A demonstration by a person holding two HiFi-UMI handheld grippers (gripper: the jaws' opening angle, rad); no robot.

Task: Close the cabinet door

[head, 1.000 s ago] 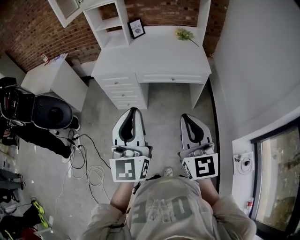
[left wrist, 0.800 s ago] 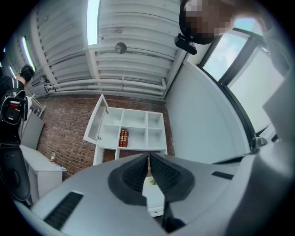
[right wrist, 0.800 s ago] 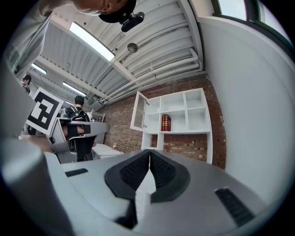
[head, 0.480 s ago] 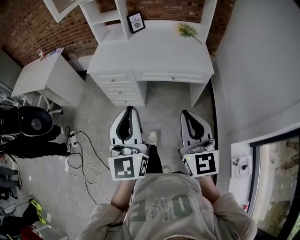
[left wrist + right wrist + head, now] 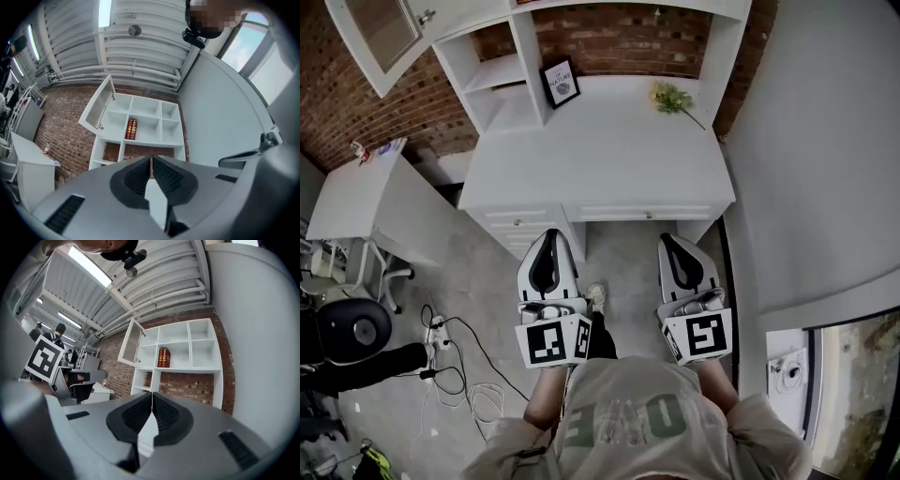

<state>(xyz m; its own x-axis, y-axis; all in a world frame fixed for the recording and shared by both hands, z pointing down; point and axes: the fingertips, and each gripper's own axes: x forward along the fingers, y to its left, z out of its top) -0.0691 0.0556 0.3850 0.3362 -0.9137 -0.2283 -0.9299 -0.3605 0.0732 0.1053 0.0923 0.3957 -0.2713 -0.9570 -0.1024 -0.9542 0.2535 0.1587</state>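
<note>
High at the top left of the head view: a white-framed, glass-panelled cabinet door (image 5: pixel 380 37), swung wide open from the left-hand column of a white open-cubby shelf unit (image 5: pixel 502 70). Below that, a white bench (image 5: pixel 600 155) against a red brick wall (image 5: pixel 619 37). A small round metal knob (image 5: pixel 425 16) on the door frame. Hinge side hard to make out from here. Two red books (image 5: pixel 131 129) upright in a middle cubby, clear of the door's swing.

Left tool (image 5: pixel 547 236) and right tool (image 5: pixel 667 240) side by side, low at the bench's front edge, pointing at the shelves. Both closed right up, pads meeting, nothing between them. Well apart from the door, which hangs far above and to the left.

Likely handling: light, stiff, free-swinging on its hinges, so little force needed. Glass pane probably fragile and slick, so best kept off it. Better to press on the painted frame along the free edge, or hook the knob. No grip required, since closed tips should serve as a blunt pusher. Painted wood may let the tips skid, so push square to the face. Best eased home slowly, to spare the pane a slam.
</note>
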